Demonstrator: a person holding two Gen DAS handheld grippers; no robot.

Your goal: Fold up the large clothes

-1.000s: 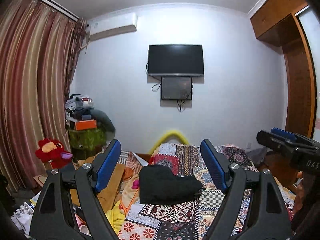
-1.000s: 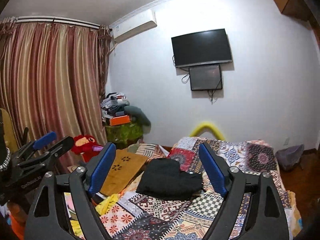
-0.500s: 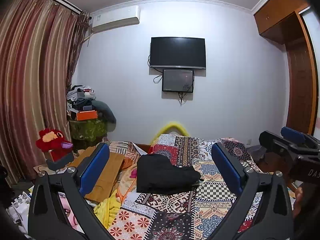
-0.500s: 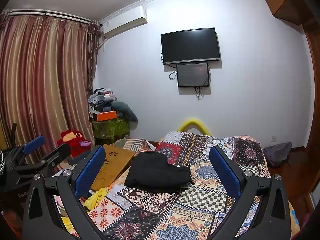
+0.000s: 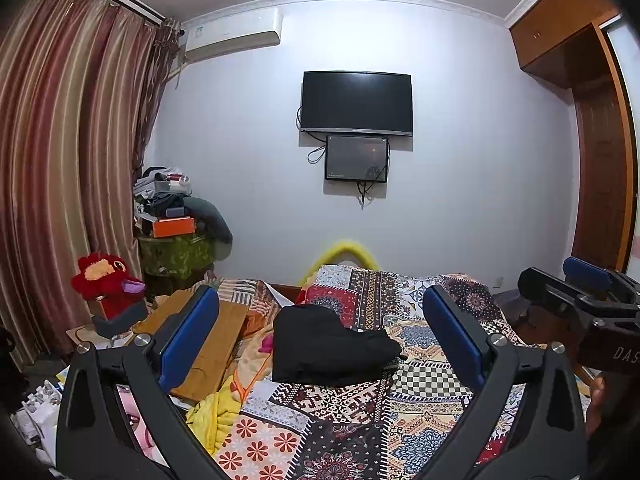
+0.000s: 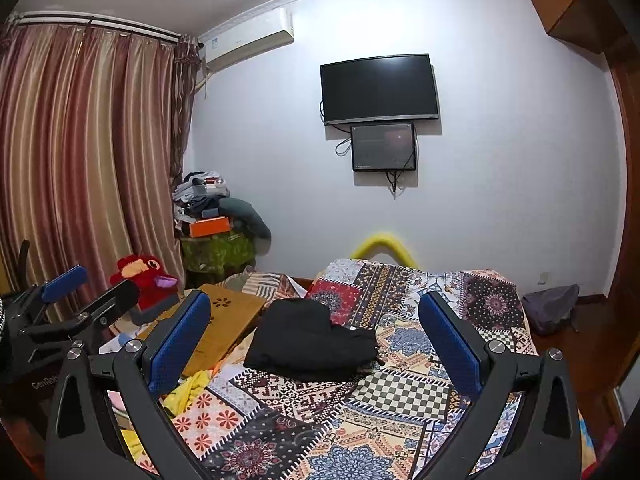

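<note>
White wall fills the far end of the bedroom, with a flat black TV (image 5: 356,103) hanging on it and a smaller dark screen (image 5: 356,158) just below. Long striped curtains (image 5: 68,168) hang off to the left of my jaws.

Below me is a bed covered with a bright patchwork quilt (image 5: 340,404) in many colours. On that quilt lies the folded black piece of clothing (image 5: 328,346), a soft dark bundle. It sits ahead of my jaws and between them, and nothing of mine touches it.

My left gripper (image 5: 320,344) has its blue-padded jaws spread wide apart, with nothing in them. My right gripper (image 6: 316,344) is just the same, jaws wide and holding nothing. From the left camera I can see my right gripper sticking in at the right edge, and from the right camera my left one pokes in at the left edge.

Past my left jaw, a flat brown wooden board (image 6: 224,320) leans at the bed's side. A fuzzy red stuffed toy (image 5: 106,280) sits farther left by the curtains. Behind the bed, a yellow foam arch (image 5: 344,252) peeks up.
</note>
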